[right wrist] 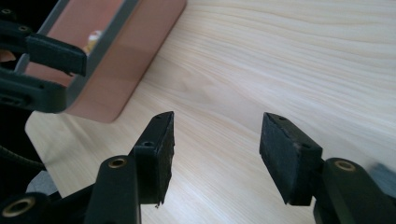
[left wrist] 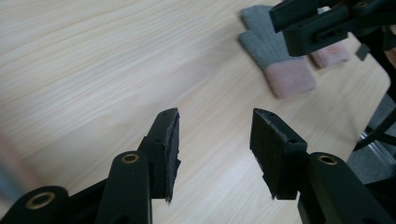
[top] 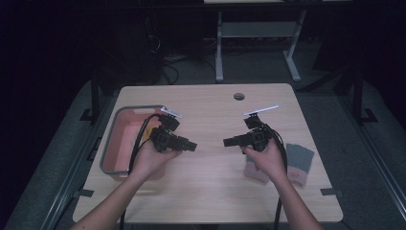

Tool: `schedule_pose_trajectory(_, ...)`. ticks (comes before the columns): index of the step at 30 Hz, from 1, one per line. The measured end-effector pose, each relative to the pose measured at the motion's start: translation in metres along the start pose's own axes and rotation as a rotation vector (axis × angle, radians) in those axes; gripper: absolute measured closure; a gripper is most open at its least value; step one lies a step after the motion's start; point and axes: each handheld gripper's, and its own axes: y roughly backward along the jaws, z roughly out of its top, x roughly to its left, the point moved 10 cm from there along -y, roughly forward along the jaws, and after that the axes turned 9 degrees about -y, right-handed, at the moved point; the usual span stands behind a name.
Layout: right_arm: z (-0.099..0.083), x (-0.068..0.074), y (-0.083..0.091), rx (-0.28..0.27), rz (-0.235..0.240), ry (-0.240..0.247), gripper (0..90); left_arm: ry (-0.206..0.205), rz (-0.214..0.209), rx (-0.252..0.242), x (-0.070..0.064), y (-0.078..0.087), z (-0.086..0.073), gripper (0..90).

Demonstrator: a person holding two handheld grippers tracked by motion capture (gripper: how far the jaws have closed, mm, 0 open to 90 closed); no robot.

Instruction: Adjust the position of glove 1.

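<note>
Two hands hold the grippers above the middle of a light wooden table [top: 210, 182], jaws pointing at each other. My left gripper [top: 194, 146] is open with nothing between its jaws; the left gripper view [left wrist: 215, 140] looks across bare wood toward the gloves. My right gripper [top: 226, 142] is open and empty too, and in its own view [right wrist: 215, 144] it faces the bin. A pair of grey gloves with pink cuffs [top: 299, 163] lies at the right, partly under the right hand; one glove [left wrist: 278, 53] shows plainly beyond the left jaws.
A pink bin with a grey rim [top: 111, 143] sits at the table's left edge, behind the left hand; its corner [right wrist: 121, 60] appears in the right gripper view, something small inside. A cable hole [top: 239, 96] lies near the far edge. Desk legs stand beyond.
</note>
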Motion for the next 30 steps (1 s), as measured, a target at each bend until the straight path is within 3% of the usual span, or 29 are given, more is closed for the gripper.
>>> schedule_pose_trajectory(9, -0.014, -0.033, 0.023, -0.009, -0.061, -0.029, 43.1, -0.029, -0.028, -0.049, -0.028, -0.025, 0.011, 47.5)
schedule_pose_trajectory(17, -0.022, -0.057, 0.039, -0.016, -0.103, -0.064, 42.8, -0.035, -0.062, -0.079, -0.044, -0.041, 0.016, 43.8)
schedule_pose_trajectory(30, -0.044, -0.086, 0.054, -0.003, -0.183, -0.076, 42.5, -0.056, -0.08, -0.079, -0.064, -0.06, 0.017, 38.9)
